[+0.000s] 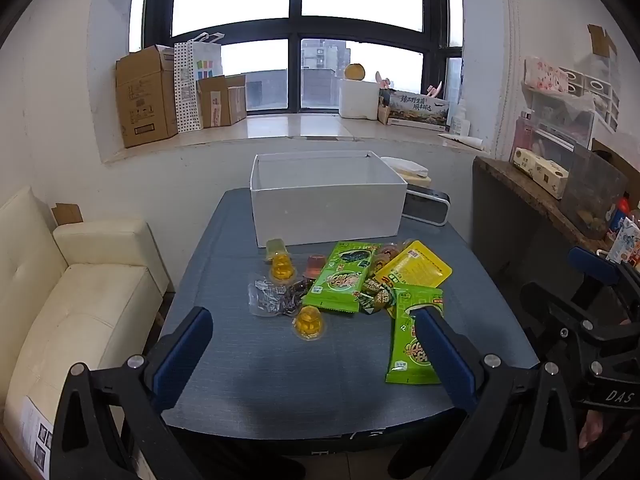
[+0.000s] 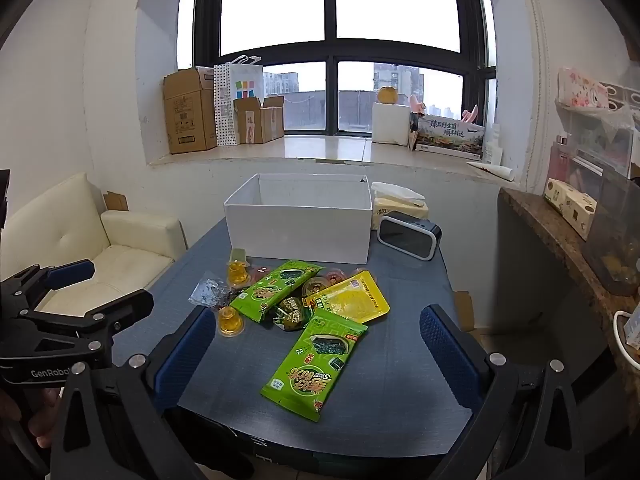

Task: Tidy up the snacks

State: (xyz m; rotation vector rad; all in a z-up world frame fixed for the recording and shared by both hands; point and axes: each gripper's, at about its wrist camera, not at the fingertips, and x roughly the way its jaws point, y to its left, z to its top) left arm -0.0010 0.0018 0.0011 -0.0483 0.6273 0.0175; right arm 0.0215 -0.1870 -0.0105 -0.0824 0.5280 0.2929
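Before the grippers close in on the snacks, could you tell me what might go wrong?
The snacks overlap: lifting a green packet may drag the jelly cups off the table. The near packet lies flat, so pads may slip on it. The box looks light and may slide.

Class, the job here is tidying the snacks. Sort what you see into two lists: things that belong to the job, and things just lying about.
Belongs to the job:
white box
green snack packets
yellow packet
jelly cups
small wrapped sweets

Just lying about:
clock
tissue pack
cardboard boxes
sofa
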